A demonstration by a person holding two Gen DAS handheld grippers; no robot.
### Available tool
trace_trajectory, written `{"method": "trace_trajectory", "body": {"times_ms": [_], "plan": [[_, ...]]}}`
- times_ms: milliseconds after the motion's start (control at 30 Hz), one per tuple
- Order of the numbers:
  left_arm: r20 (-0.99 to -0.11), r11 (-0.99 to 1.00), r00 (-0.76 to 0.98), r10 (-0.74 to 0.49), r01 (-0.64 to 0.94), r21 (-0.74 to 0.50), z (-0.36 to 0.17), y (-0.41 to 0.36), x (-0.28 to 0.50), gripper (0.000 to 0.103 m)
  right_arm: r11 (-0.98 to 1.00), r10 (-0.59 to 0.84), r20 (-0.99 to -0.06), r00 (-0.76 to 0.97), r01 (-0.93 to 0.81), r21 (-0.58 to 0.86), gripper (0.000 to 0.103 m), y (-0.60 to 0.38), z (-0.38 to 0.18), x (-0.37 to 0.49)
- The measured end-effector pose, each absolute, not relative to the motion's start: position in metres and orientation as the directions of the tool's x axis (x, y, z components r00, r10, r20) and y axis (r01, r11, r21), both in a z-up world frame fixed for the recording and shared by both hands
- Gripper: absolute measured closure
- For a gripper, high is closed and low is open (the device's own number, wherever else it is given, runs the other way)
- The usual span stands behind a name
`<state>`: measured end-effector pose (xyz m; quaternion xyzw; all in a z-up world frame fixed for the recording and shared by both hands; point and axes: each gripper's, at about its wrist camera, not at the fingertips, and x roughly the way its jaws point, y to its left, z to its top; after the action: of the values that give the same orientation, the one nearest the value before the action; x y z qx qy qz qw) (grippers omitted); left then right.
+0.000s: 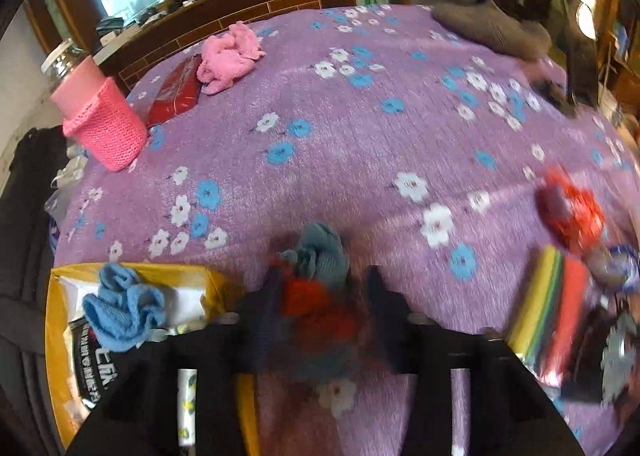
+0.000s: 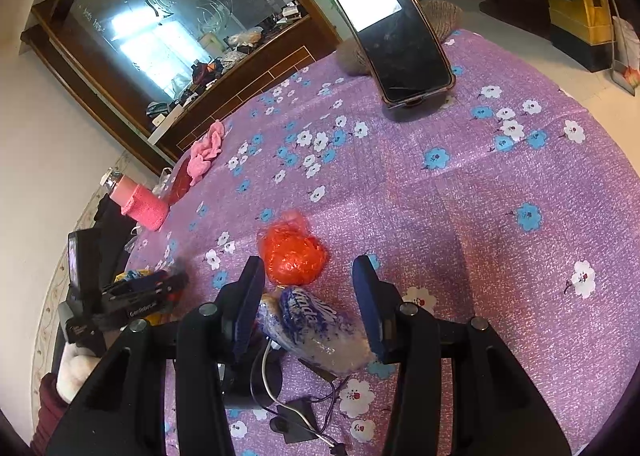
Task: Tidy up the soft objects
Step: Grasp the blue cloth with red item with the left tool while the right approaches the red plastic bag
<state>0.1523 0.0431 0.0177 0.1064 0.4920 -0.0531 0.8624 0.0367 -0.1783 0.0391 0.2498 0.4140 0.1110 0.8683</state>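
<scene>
Knitted bundle [image 1: 320, 288] in left claw [image 1: 326, 296]

Left gripper [image 1: 326, 292]: low centre of the left wrist view, blurred, pitched steeply down. Dark fingers [image 1: 266, 308] drawn in against a soft bundle that fills the gap between them.

Right gripper [image 2: 306, 280]: lower centre of the right wrist view, sharp, angled down. Jaws part open, blue pads [image 2: 366, 296] apart, nothing pressed between them. Black frame arms fill the bottom edge.
</scene>
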Motion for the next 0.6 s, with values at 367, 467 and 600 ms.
{"method": "trace_trajectory", "body": {"times_ms": [367, 467, 600], "plan": [[-0.834, 0.966, 0.537, -0.126, 0.257, 0.019, 0.049, 0.053, 0.114, 0.048, 0.85, 0.391, -0.685, 0.615, 0.042, 0.524, 0.06, -0.181, 0.029, 0.038], [-0.841, 0.981, 0.535, -0.076, 0.192, 0.033, 0.035, 0.06, 0.121, 0.037, 0.852, 0.395, -0.683, 0.614, 0.034, 0.523, 0.06, -0.18, 0.029, 0.038], [-0.828, 0.978, 0.56, -0.018, 0.181, 0.101, 0.024, 0.043, 0.123, 0.064, 0.861, 0.395, -0.696, 0.6, 0.022, 0.508, 0.06, -0.174, 0.034, 0.04]]}}
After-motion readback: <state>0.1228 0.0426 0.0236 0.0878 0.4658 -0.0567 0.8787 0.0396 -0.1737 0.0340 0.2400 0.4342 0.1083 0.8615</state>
